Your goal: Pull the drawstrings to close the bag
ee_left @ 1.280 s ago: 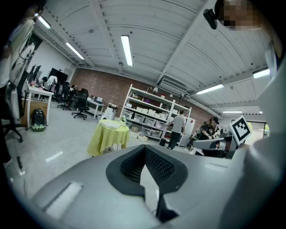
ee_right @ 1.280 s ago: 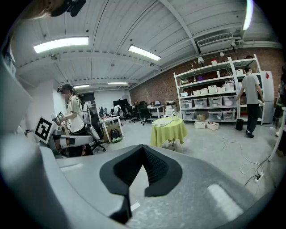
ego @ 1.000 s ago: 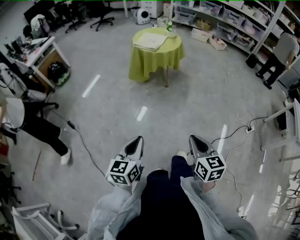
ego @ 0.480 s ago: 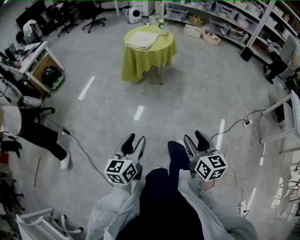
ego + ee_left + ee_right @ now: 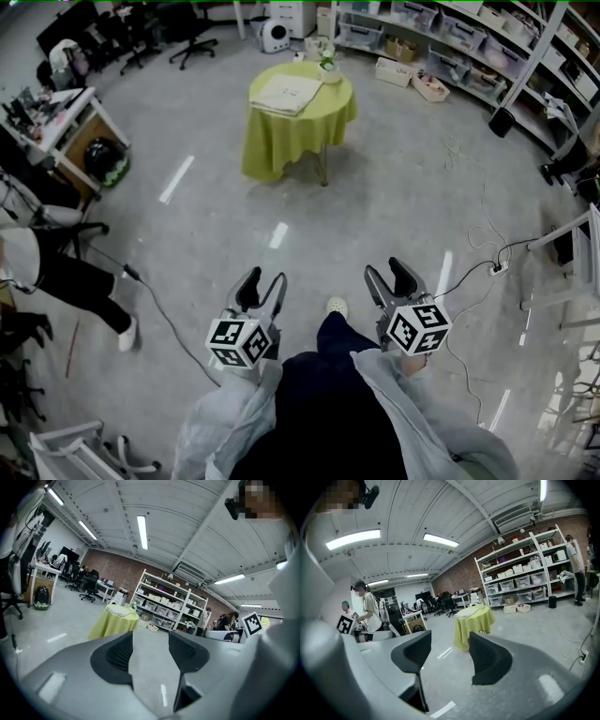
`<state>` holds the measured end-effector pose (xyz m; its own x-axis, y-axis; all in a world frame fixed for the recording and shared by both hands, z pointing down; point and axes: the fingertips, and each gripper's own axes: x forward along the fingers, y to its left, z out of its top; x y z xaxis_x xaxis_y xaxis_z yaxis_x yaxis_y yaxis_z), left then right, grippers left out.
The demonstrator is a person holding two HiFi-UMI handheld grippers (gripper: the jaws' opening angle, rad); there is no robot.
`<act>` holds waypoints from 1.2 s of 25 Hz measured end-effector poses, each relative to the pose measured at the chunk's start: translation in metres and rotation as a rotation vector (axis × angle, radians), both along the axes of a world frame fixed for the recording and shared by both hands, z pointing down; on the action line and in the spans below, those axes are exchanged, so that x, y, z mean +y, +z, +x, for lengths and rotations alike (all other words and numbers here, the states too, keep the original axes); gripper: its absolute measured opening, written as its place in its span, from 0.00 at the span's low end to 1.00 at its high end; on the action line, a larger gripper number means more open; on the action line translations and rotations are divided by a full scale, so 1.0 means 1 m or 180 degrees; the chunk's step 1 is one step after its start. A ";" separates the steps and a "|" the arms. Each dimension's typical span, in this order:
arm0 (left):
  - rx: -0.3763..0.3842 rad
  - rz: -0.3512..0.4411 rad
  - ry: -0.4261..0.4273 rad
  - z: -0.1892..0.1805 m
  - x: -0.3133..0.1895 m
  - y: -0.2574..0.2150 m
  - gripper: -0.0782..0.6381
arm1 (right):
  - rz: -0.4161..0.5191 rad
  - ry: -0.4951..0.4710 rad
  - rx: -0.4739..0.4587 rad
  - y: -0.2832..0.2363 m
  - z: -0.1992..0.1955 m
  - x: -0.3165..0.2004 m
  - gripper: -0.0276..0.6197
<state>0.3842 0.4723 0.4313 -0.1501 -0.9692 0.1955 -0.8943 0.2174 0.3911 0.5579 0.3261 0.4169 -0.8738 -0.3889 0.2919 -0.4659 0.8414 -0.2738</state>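
Surroundings: round table with a yellow-green cloth, upper centre of the head view. Shelves run along the upper right and a desk stands upper left. A person sits at the left edge. A cable trails over the floor at right.

Bag: pale, lying flat on the table top beside a small plant.

Left gripper and right gripper: lower centre, side by side, pointing toward the table and well apart from the bag, with bare floor between. Both sets of jaws have just been opening and stand apart with nothing between them.
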 end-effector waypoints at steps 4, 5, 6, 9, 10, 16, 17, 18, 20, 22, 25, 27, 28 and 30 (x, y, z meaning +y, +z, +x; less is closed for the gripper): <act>-0.0101 0.0009 0.0009 -0.023 -0.046 -0.011 0.47 | 0.0121 -0.0071 0.0027 -0.011 -0.026 -0.045 0.46; -0.0114 0.0024 -0.0009 -0.030 -0.057 -0.013 0.47 | 0.0147 -0.0095 0.0048 -0.012 -0.030 -0.056 0.48; -0.0110 0.0044 -0.0023 -0.035 -0.068 -0.014 0.47 | 0.0162 -0.0108 0.0056 -0.012 -0.034 -0.066 0.50; -0.0079 0.0085 -0.0043 -0.045 -0.097 -0.013 0.48 | 0.0154 -0.0113 0.0026 -0.011 -0.042 -0.096 0.52; -0.0078 0.0079 -0.0051 -0.047 -0.105 -0.011 0.49 | 0.0141 -0.0116 0.0027 -0.009 -0.044 -0.105 0.53; -0.0103 0.0002 -0.0048 -0.053 -0.141 -0.009 0.50 | 0.0081 -0.0195 0.0037 -0.002 -0.053 -0.139 0.53; -0.0116 -0.0001 -0.0055 -0.055 -0.146 -0.010 0.50 | 0.0081 -0.0220 0.0030 -0.002 -0.056 -0.143 0.53; -0.0130 -0.0005 -0.0063 -0.057 -0.151 -0.011 0.50 | 0.0080 -0.0242 0.0024 -0.003 -0.059 -0.147 0.53; -0.0149 -0.0010 -0.0074 -0.061 -0.160 -0.013 0.49 | 0.0073 -0.0273 0.0019 -0.002 -0.064 -0.154 0.53; -0.0163 -0.0014 -0.0080 -0.064 -0.167 -0.013 0.50 | 0.0062 -0.0293 0.0022 0.000 -0.067 -0.161 0.53; -0.0175 -0.0019 -0.0118 -0.065 -0.173 -0.010 0.49 | 0.0059 -0.0332 0.0016 0.003 -0.070 -0.170 0.53; -0.0153 -0.0025 -0.0173 -0.065 -0.172 -0.004 0.50 | 0.0065 -0.0358 0.0009 0.005 -0.071 -0.173 0.53; -0.0134 -0.0035 -0.0204 -0.065 -0.171 0.000 0.50 | 0.0061 -0.0369 0.0009 0.007 -0.071 -0.174 0.53; -0.0092 -0.0064 -0.0246 -0.063 -0.168 0.008 0.50 | 0.0032 -0.0382 0.0021 0.013 -0.071 -0.176 0.53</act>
<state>0.3214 0.3040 0.4388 -0.2303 -0.9504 0.2093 -0.8854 0.2939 0.3603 0.4867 0.1504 0.4299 -0.9124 -0.2844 0.2944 -0.3634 0.8940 -0.2623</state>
